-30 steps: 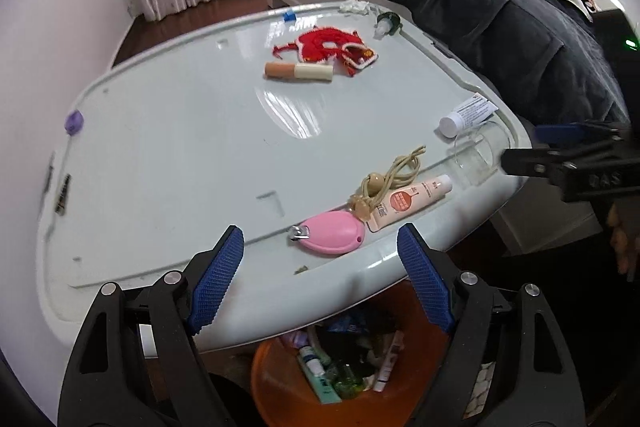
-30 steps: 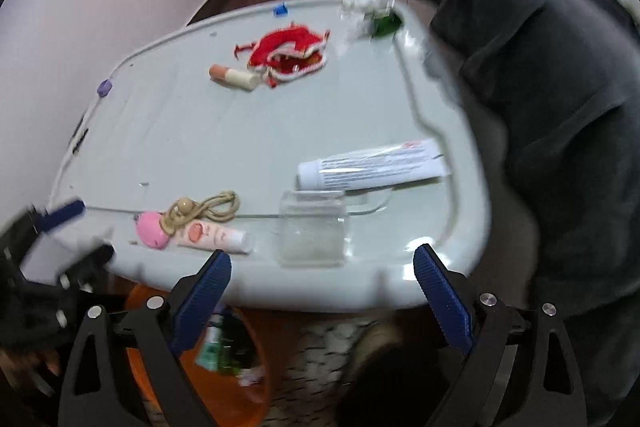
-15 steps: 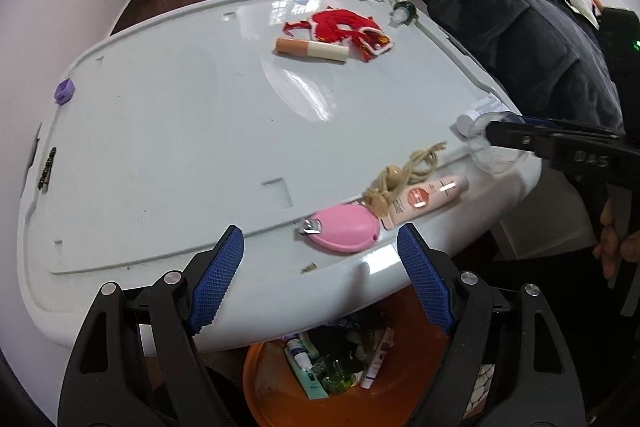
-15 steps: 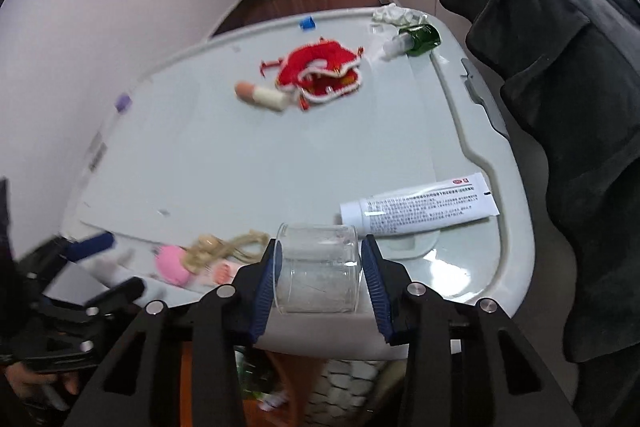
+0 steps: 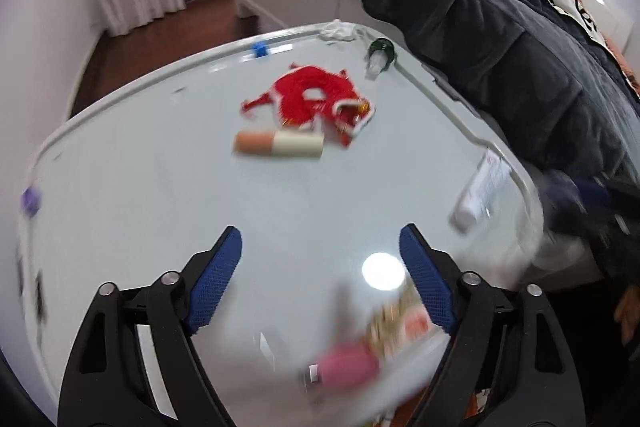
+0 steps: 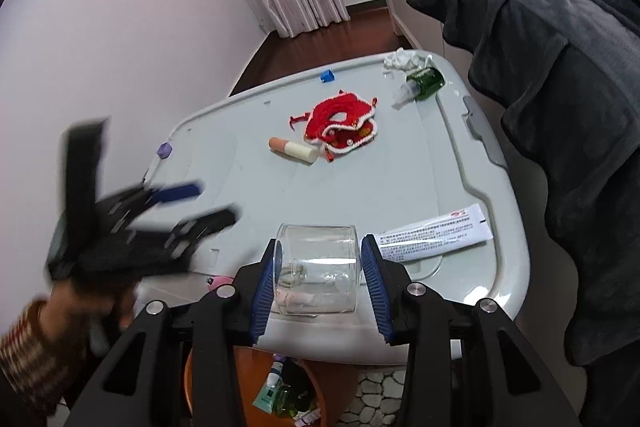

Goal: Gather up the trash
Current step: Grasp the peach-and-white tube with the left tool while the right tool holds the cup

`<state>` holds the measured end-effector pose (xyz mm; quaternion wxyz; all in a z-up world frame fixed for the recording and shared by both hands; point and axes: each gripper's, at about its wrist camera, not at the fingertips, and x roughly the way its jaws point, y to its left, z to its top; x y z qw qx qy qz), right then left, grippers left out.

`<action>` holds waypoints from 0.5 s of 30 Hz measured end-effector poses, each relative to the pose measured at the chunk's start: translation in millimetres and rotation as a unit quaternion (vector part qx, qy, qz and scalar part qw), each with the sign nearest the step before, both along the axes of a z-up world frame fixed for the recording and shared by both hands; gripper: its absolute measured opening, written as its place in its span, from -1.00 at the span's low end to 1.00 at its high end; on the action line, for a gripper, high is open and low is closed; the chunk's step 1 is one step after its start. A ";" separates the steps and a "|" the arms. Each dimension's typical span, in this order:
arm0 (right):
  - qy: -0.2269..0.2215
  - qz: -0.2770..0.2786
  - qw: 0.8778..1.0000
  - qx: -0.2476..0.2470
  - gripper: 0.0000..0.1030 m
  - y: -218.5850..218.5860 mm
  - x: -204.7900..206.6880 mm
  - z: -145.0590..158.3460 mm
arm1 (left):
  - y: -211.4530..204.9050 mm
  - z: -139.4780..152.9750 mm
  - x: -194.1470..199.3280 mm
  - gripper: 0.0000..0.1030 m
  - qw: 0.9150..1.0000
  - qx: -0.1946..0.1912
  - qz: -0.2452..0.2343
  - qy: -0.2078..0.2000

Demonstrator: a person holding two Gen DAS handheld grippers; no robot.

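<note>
Glass jar [image 6: 318, 267], one, clamped in right gripper [image 6: 320, 281] jaws; left gripper [image 5: 320, 283] jaws apart.

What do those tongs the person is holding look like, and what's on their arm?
Both tongs, the left and the right, are black plastic frames with cut-out openings and silver screws. Each finger ends in a blue textured pad. The wrist by the left tongs wears a striped knit cuff in brown and cream. No cables show.

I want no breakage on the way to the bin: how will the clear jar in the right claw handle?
The clear jar looks like glass, so probably fragile and slick against the pads. It is held on its side by the right claw; being round, it would likely roll if released on the lid.
</note>
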<state>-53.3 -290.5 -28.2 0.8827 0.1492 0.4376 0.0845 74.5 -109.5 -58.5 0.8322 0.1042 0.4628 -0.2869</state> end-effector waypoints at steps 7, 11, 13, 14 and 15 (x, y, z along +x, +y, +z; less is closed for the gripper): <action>0.005 0.000 1.000 0.010 -0.20 -7.1 3.4 -2.8 | -25.1 -33.2 69.3 0.57 1.000 0.014 0.023 0.013; 0.009 0.007 1.000 0.015 -0.20 -6.0 6.4 -3.6 | -30.4 -42.2 89.8 0.57 1.000 0.010 0.021 0.012; 0.010 0.011 1.000 0.019 -0.20 -5.5 7.7 -4.0 | -34.1 -49.7 96.6 0.58 1.000 0.017 0.016 0.021; 0.009 0.012 1.000 0.020 -0.20 -5.1 8.0 -3.6 | -36.1 -52.5 98.4 0.58 0.999 0.020 0.013 0.023; 0.009 0.012 1.000 0.020 -0.20 -5.1 8.2 -3.6 | -38.6 -56.0 100.2 0.58 0.999 0.025 0.009 0.024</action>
